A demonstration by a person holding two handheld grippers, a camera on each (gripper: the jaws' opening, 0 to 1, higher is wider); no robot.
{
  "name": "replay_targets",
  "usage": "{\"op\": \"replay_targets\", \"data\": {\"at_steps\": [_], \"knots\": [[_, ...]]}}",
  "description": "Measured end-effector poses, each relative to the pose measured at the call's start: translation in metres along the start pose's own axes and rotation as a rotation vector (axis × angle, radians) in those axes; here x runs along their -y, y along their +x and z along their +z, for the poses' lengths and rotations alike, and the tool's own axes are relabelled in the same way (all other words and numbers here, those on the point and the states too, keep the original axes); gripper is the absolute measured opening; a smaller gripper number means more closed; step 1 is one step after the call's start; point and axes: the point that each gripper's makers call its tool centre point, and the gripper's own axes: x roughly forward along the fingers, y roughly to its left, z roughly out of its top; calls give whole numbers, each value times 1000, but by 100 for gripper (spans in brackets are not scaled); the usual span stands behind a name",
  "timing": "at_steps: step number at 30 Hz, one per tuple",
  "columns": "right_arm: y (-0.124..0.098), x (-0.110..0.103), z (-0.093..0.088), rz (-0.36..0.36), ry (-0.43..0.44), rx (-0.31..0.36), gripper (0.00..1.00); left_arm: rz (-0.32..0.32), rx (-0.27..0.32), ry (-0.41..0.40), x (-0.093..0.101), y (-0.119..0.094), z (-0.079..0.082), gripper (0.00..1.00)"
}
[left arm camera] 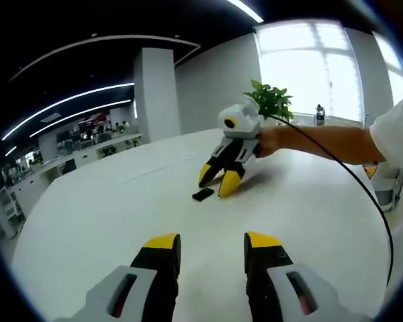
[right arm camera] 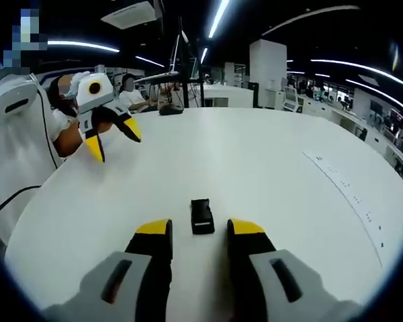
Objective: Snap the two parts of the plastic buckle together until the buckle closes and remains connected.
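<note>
A small black plastic buckle (right arm camera: 202, 216) lies flat on the white table (right arm camera: 269, 168), just ahead of and between the tips of my right gripper (right arm camera: 199, 231), whose jaws are open and do not touch it. In the left gripper view the buckle (left arm camera: 203, 194) lies beside the right gripper (left arm camera: 218, 184), which a hand holds low over the table. My left gripper (left arm camera: 212, 245) stands open and empty, well short of the buckle. It also appears in the right gripper view, where the left gripper (right arm camera: 115, 144) is held above the table's far left edge.
A black cable (left arm camera: 363, 194) runs from the right gripper along the person's arm (left arm camera: 322, 141). A potted plant (left arm camera: 272, 100) and a bottle (left arm camera: 320, 114) stand by the window. Office desks with seated people (right arm camera: 131, 90) lie beyond the table.
</note>
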Motion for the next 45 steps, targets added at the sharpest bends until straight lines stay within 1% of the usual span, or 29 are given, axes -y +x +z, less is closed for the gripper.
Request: {"op": "replay_targets", "data": {"at_steps": [1,4,6,9,12,15,18,19,22,23,24,25,26,29,31,33,36,38,42,45], "knots": [[-2,0,3,-14,3,12,32,2,3,-2,-1,0,1,37],[-9,2,6,-50,-1,17,32,8,11,-12,-4,-1,5,37],[-13,-3,7,-69,8,15,31,21,20,-19,-7,-1,8,37],[-16,-6,4,-88,19,7,32,41,25,-24,-11,-1,10,37],[-18,-13,1,-119,36,-5,32,48,18,-24,-13,1,8,37],[-24,-15,4,-171,74,15,32,51,18,-29,-13,1,7,38],[-31,-19,6,-242,145,26,33,60,16,-36,-15,1,6,38],[-34,-20,7,-276,161,29,33,62,17,-40,-16,1,6,38],[-40,-22,6,-360,170,31,32,62,24,-62,-18,0,7,38],[-42,-25,5,-384,179,26,32,61,25,-68,-18,0,7,38],[-43,-30,9,-394,180,47,32,61,26,-71,-18,0,7,38],[-46,-32,10,-422,205,55,31,61,26,-74,-18,0,7,38],[-50,-35,11,-440,209,64,31,62,25,-74,-18,0,7,38],[-54,-50,11,-468,209,59,30,68,28,-79,-19,-1,7,38],[-56,-59,10,-491,232,60,31,70,32,-87,-19,-2,8,38],[-59,-69,11,-516,247,79,31,72,31,-87,-19,-4,7,38],[-62,-85,6,-564,252,62,31,74,32,-87,-20,-6,6,38],[-66,-86,2,-588,259,52,31,78,35,-89,-20,-9,6,38],[-67,-102,-8,-619,298,42,31,87,51,-94,-19,-14,5,38],[-74,-106,-17,-655,322,46,31,98,58,-99,-20,-19,2,38]]}}
